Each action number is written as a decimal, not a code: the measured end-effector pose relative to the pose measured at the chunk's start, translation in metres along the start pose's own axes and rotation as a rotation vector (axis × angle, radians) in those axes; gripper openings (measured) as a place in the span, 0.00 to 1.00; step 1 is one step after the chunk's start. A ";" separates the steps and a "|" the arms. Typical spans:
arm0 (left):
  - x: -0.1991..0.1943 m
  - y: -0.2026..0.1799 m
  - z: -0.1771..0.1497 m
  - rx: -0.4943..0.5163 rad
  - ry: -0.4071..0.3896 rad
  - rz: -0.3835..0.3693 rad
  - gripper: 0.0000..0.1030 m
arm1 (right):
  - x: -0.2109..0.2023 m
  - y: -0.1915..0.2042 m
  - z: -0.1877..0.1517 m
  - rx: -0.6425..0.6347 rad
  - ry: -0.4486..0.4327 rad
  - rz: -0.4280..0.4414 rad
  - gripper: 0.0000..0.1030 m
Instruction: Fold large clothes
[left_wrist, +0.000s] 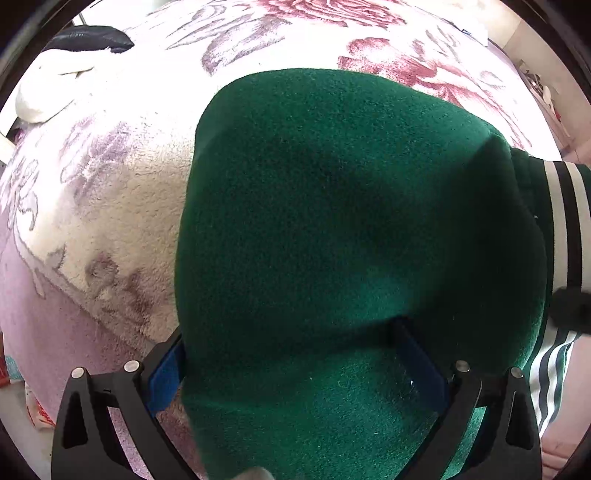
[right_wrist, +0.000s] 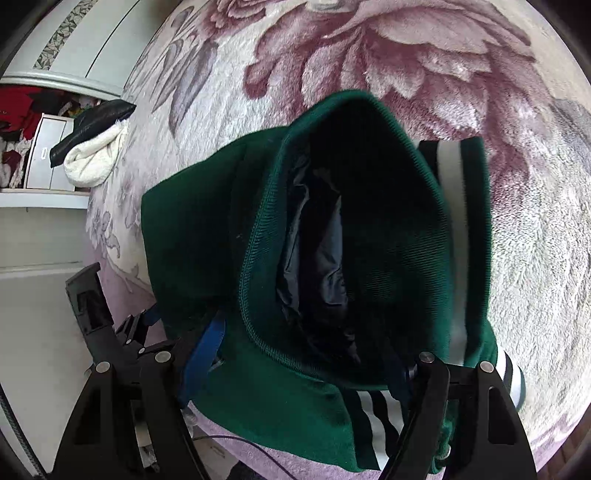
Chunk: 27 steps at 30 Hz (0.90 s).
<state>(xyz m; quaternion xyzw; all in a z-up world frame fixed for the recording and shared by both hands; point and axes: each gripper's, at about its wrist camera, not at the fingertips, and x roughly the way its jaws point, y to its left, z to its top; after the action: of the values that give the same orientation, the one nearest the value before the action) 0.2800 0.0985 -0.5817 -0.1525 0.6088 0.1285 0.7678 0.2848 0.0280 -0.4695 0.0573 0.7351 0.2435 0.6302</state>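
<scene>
Green jacket fills frame centre, draped between my left gripper's spread fingers on the floral blanket. Right gripper spread too, nothing pinched. Risk: unheld fold slumps open.

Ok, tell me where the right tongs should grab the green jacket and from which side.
Judging from the right wrist view, take the green jacket at its ribbed striped hem, coming down from above. That band is thick, stands raised at the garment's edge and gives a firm fold line; the smooth felt body is flat and harder to pinch.
</scene>
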 end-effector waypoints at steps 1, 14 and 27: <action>0.000 0.000 0.002 0.004 0.005 -0.001 1.00 | 0.005 0.000 0.000 -0.008 0.004 -0.008 0.50; -0.032 0.002 0.007 0.000 -0.007 0.061 1.00 | -0.008 -0.040 0.053 0.136 0.000 0.008 0.03; -0.040 -0.029 0.009 0.047 -0.020 0.061 1.00 | -0.001 -0.046 0.064 0.030 -0.045 0.005 0.64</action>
<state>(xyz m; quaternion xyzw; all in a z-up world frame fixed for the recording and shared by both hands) 0.2900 0.0743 -0.5389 -0.1142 0.6083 0.1392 0.7730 0.3560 0.0056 -0.4937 0.0743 0.7240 0.2327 0.6451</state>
